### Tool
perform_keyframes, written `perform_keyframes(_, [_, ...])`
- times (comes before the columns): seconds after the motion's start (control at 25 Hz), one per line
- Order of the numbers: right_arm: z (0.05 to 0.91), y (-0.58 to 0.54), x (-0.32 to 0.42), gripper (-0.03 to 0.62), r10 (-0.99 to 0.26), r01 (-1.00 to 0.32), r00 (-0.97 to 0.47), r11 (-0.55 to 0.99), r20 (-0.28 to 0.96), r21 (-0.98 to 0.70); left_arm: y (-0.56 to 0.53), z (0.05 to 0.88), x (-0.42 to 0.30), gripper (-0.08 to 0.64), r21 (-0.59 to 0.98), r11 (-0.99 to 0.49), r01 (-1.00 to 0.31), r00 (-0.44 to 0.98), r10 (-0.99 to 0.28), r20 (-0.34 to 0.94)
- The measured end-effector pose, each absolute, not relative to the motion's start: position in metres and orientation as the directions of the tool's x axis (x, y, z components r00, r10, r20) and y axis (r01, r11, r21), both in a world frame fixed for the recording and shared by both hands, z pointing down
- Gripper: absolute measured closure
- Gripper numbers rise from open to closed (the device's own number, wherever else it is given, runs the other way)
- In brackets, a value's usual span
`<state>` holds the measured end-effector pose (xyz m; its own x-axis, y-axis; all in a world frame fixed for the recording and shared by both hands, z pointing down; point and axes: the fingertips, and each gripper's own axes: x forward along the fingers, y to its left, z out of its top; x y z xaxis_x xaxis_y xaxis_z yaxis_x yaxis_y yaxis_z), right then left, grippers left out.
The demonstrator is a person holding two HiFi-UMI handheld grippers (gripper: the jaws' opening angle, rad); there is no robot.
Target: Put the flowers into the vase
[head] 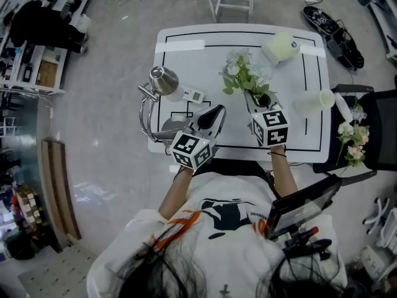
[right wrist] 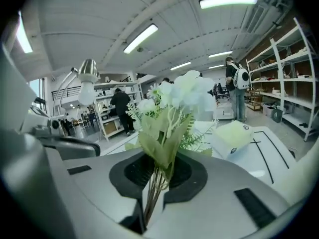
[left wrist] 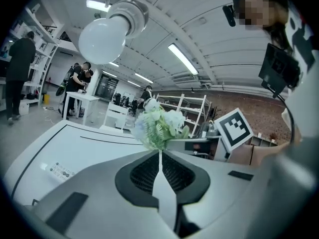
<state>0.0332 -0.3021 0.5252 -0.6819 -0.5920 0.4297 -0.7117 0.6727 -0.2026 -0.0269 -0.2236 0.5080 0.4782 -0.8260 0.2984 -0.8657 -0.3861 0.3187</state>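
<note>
1. Your right hand-held gripper [right wrist: 152,195] was closed narrow on the thin stems of the artificial flower bunch [right wrist: 174,103]. The grip sat low, below the leaves, so the white blooms and green foliage stayed uncrushed and pointed away from you, past the fingertips. I couldn't see how much stem stuck out behind the pads.
2. The bunch sat over the middle of the white surface [head: 186,61], right of centre. It looked lifted clear rather than resting, which suits carrying it towards a vessel.
3. Your left hand-held gripper [head: 216,112] had its jaws together on nothing. It hung over the near-left part of the surface, just beside the desk lamp [head: 164,79]. I judged it was parked out of the bunch's way and free to steady the vase when needed.
4. A white cup-shaped vessel [head: 316,101] sat near the right edge, well apart from the bunch. I took it for the vase, though the pale yellow-green cylinder [head: 280,46] at the far right corner might serve instead. Neither held any flowers, so the insertion was not yet done. I couldn't tell whether the cup stood upright or lay on its side.
5. A second flower bunch [head: 352,138] lay on the black chair [head: 378,113] to the right, off the surface, probably waiting its turn.
</note>
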Motion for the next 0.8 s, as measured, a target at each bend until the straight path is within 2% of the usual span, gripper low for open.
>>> perform_keyframes(0.28, [0.443,-0.305,0.085,0.546,-0.698,-0.754,-0.656,0.62,0.286,-0.216,-0.237,0.504,0.02,0.524,0.327,-0.52,-0.789,0.607,-0.742,0.284])
perform_keyframes(0.6, [0.381,-0.312,0.159,0.545,-0.8,-0.808,-0.579,0.538,0.157,-0.24,-0.259,0.486,0.102,0.503,0.272,-0.715,-0.644,0.764,-0.587,0.268])
perform_keyframes(0.8, [0.363,-0.312,0.208,0.545,-0.86,-0.85,-0.497,0.456,0.114,-0.266,-0.269,0.489,0.152,0.443,0.256,-0.796,-0.549,0.829,-0.476,0.294])
